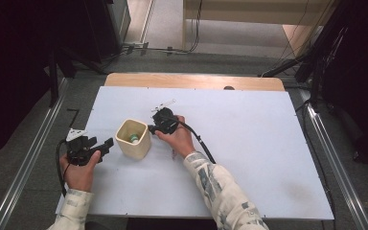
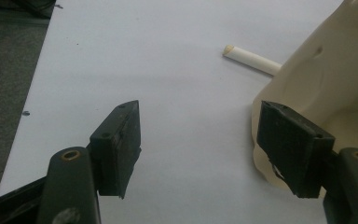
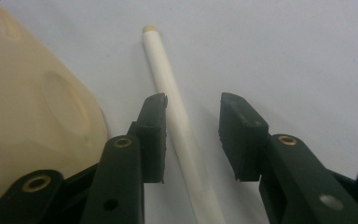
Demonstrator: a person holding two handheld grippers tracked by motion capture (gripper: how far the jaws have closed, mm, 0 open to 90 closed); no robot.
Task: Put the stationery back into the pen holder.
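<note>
Smooth cream cup [image 1: 133,139], slim white stick [image 3: 175,112]

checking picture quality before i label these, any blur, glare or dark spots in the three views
High view: table evenly lit, surroundings nearly black, right gripper small and soft beside the cup. Left gripper view: jaws sharp, cup wall pale, slightly washed out. Right gripper view: white stick between open jaws fairly sharp, nearby cup blurred.
</note>
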